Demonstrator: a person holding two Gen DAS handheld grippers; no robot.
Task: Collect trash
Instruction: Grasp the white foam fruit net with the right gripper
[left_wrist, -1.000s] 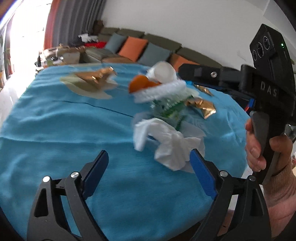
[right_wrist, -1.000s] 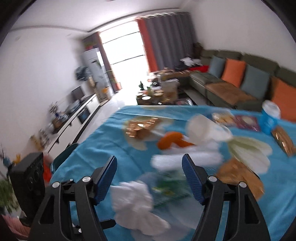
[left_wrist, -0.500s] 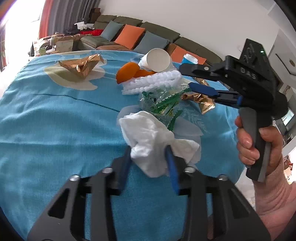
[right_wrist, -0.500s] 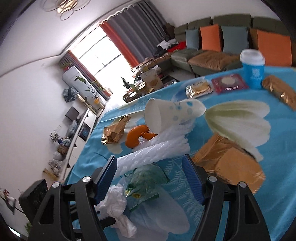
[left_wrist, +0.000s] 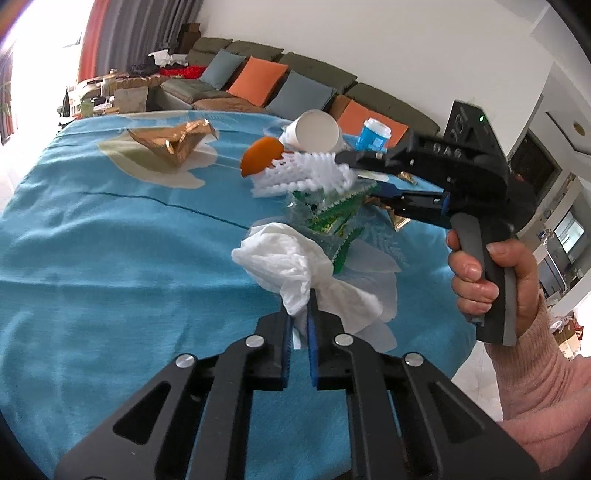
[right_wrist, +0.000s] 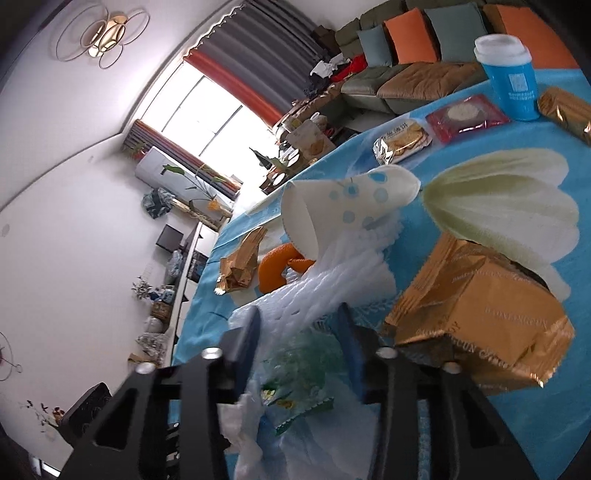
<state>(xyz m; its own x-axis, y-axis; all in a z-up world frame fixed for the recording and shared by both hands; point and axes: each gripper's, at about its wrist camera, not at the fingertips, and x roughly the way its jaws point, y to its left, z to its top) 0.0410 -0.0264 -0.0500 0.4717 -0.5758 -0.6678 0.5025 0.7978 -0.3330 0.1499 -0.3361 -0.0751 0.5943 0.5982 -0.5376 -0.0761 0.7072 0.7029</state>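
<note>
My left gripper (left_wrist: 300, 314) is shut on a crumpled white tissue (left_wrist: 291, 254) at the near side of the blue tablecloth (left_wrist: 110, 236). My right gripper (right_wrist: 299, 317) has its jaws partly closed around a white foam fruit net (right_wrist: 332, 277), also seen in the left wrist view (left_wrist: 299, 173). A clear green-printed wrapper (right_wrist: 295, 365) lies just below it. An orange peel (right_wrist: 275, 267), a tipped paper cup (right_wrist: 347, 206) and a gold foil wrapper (right_wrist: 476, 310) lie around the net.
A second gold wrapper (left_wrist: 173, 142) lies at the far left of the table. A blue lidded cup (right_wrist: 508, 77), a biscuit pack (right_wrist: 400, 142) and a red packet (right_wrist: 467, 114) stand at the far edge. A sofa (left_wrist: 280, 85) is behind the table.
My left gripper has closed fully on the tissue. My right gripper has moved down onto the foam net and its jaws have narrowed around it.
</note>
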